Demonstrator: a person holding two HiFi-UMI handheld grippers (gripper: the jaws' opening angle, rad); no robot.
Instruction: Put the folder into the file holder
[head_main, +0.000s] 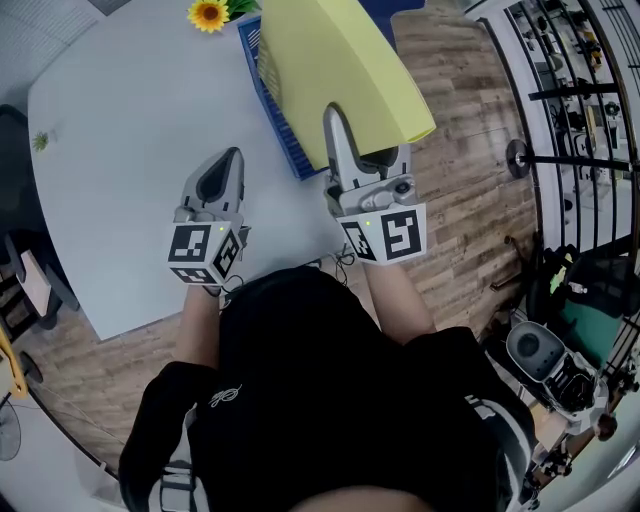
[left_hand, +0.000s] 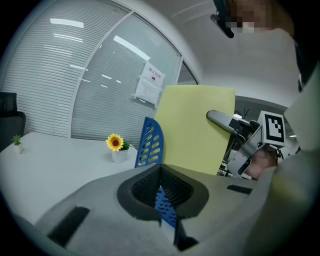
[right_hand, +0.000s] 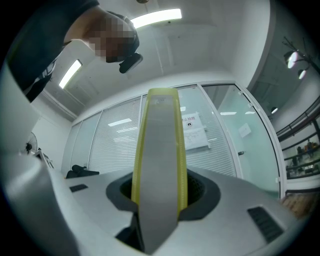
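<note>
The yellow folder (head_main: 340, 70) is held up, tilted, over the right end of the white table (head_main: 120, 150). My right gripper (head_main: 345, 130) is shut on its lower edge. In the right gripper view the folder (right_hand: 159, 165) runs edge-on up from between the jaws. The blue slotted file holder (head_main: 272, 110) stands on the table just left of the folder and is partly hidden by it. My left gripper (head_main: 232, 155) hovers over the table near its front edge, shut and holding nothing. From the left gripper view, the file holder (left_hand: 150, 145) and the folder (left_hand: 200, 130) lie ahead.
A small sunflower pot (head_main: 208, 14) stands at the table's far edge beside the file holder. A tiny green plant (head_main: 40, 140) sits at the table's left end. Wooden floor and a black metal rack (head_main: 570, 100) lie to the right.
</note>
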